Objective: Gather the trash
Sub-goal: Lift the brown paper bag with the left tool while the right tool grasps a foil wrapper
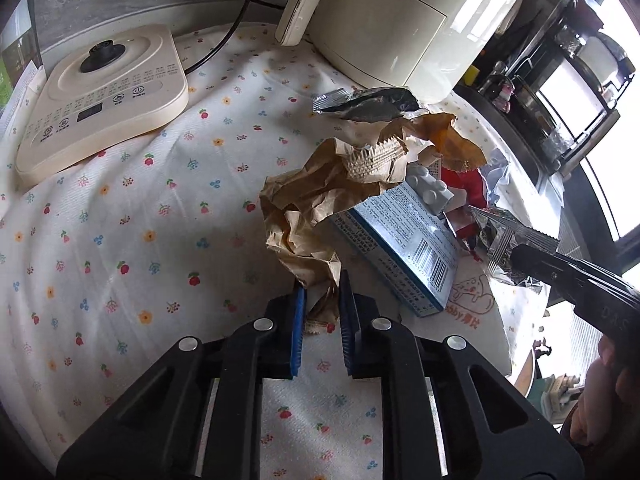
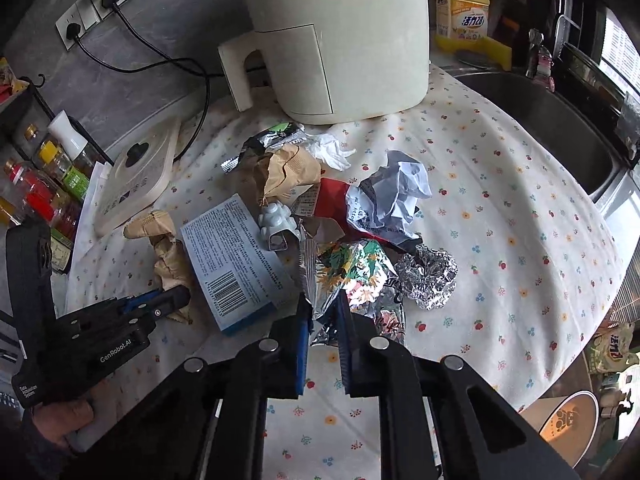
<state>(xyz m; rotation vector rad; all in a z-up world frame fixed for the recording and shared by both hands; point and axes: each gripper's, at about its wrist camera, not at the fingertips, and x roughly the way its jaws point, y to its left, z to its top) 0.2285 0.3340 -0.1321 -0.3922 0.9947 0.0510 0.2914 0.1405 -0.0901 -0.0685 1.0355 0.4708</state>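
Observation:
A pile of trash lies on the flowered cloth. My left gripper point(image 1: 322, 300) is shut on the near end of a crumpled brown paper bag point(image 1: 312, 208), which also shows in the right wrist view point(image 2: 170, 252). My right gripper point(image 2: 324, 312) is shut on a foil snack wrapper point(image 2: 348, 276); it also shows in the left wrist view point(image 1: 508, 236). Between them lies a blue-white carton point(image 1: 400, 240) point(image 2: 236, 264). A grey toy brick point(image 2: 276, 220), crumpled white paper point(image 2: 396, 196), a red wrapper point(image 2: 336, 204), a foil ball point(image 2: 428, 276) and a second brown paper point(image 2: 288, 172) lie in the pile.
A cream air fryer point(image 2: 340, 36) stands at the back. A cream appliance base point(image 1: 100, 100) lies at the left. A steel sink point(image 2: 560, 120) is at the right, past the cloth's edge. Spice bottles point(image 2: 40, 184) and wall sockets point(image 2: 96, 4) are far left.

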